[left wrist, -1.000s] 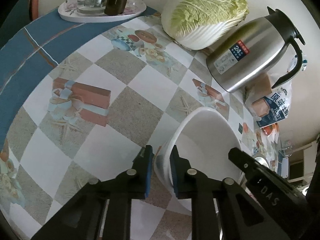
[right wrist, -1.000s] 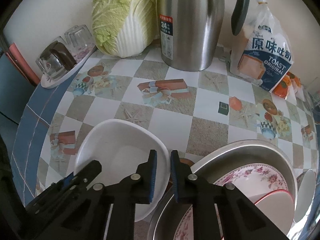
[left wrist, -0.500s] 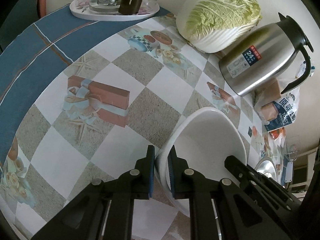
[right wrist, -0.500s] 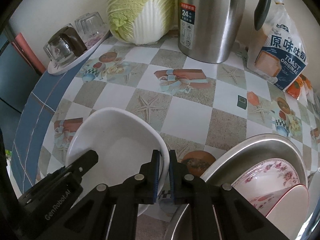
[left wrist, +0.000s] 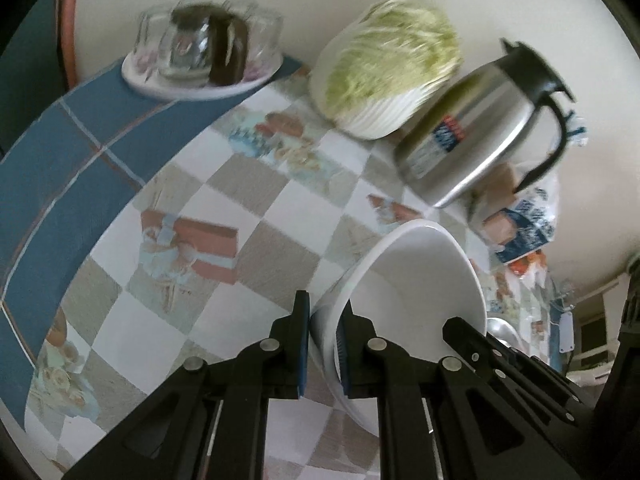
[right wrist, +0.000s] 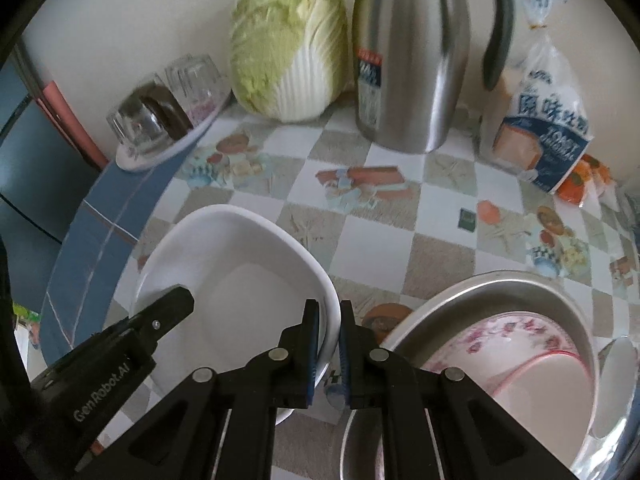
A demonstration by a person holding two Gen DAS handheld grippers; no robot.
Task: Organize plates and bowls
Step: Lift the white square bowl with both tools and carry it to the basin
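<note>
A large white bowl [left wrist: 416, 280] [right wrist: 240, 280] is held above the checkered table by both grippers. My left gripper [left wrist: 324, 344] is shut on the bowl's near-left rim, one finger outside and one inside. My right gripper [right wrist: 329, 344] is shut on the bowl's opposite rim. To the right, a metal basin [right wrist: 460, 292] holds a floral bowl [right wrist: 512, 336] and a red-rimmed white plate [right wrist: 548, 392].
A napa cabbage [right wrist: 288, 44], a steel thermos jug [right wrist: 412, 64] and a toast bag [right wrist: 540, 136] stand along the back wall. A plate of upturned glasses [right wrist: 160, 120] sits at the back left on the blue table border [left wrist: 72, 152].
Both grippers have lifted the white bowl off the table and tilted it; the views have risen and show more of the back wall.
</note>
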